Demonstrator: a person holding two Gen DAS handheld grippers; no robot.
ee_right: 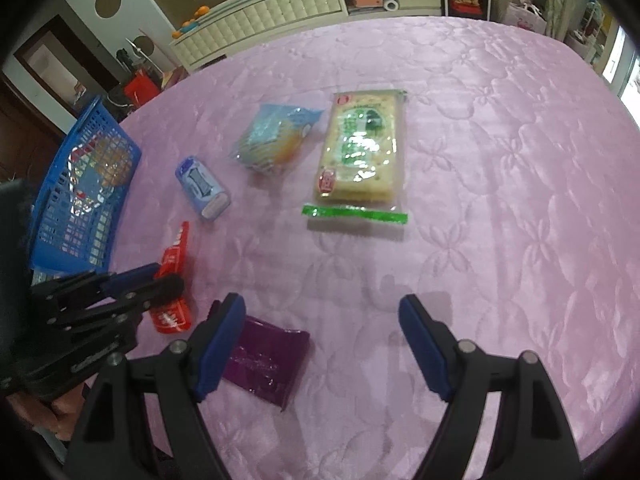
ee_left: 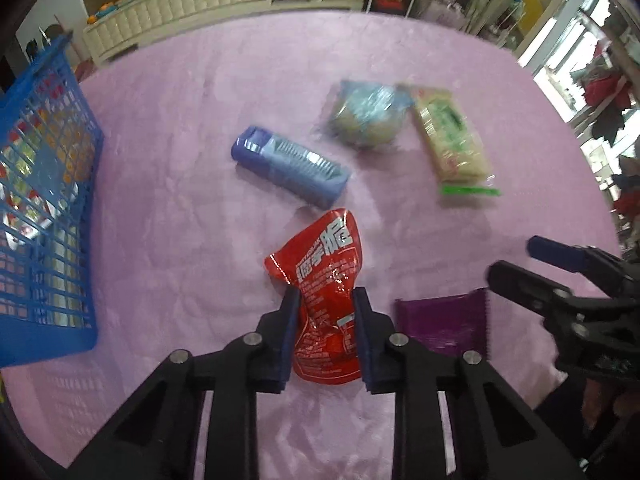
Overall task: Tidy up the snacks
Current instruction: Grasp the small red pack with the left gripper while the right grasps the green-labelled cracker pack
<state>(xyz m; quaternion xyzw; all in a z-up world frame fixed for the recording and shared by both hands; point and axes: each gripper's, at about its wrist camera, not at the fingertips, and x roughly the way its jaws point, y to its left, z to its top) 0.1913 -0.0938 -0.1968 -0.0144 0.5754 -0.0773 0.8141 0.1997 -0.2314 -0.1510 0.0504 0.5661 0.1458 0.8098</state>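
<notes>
1. I am pinching the red snack pouch point(ee_left: 322, 300) in my left gripper point(ee_left: 326, 334), right of the blue basket point(ee_left: 44, 216).
2. I am keeping my right gripper point(ee_right: 322, 346) fingers spread, empty.
3. I am aiming to carry the pouch level and clear the basket's rim.

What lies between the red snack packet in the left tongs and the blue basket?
Nothing: in the left wrist view, only bare pink cloth separates the red packet, pinched in the left tongs, from the blue basket.

I see blue basket point(ee_left: 44, 200) cut off by left edge; contents blurred behind mesh. Purple packet point(ee_left: 444, 324) partly hidden behind my left gripper point(ee_left: 326, 332).
</notes>
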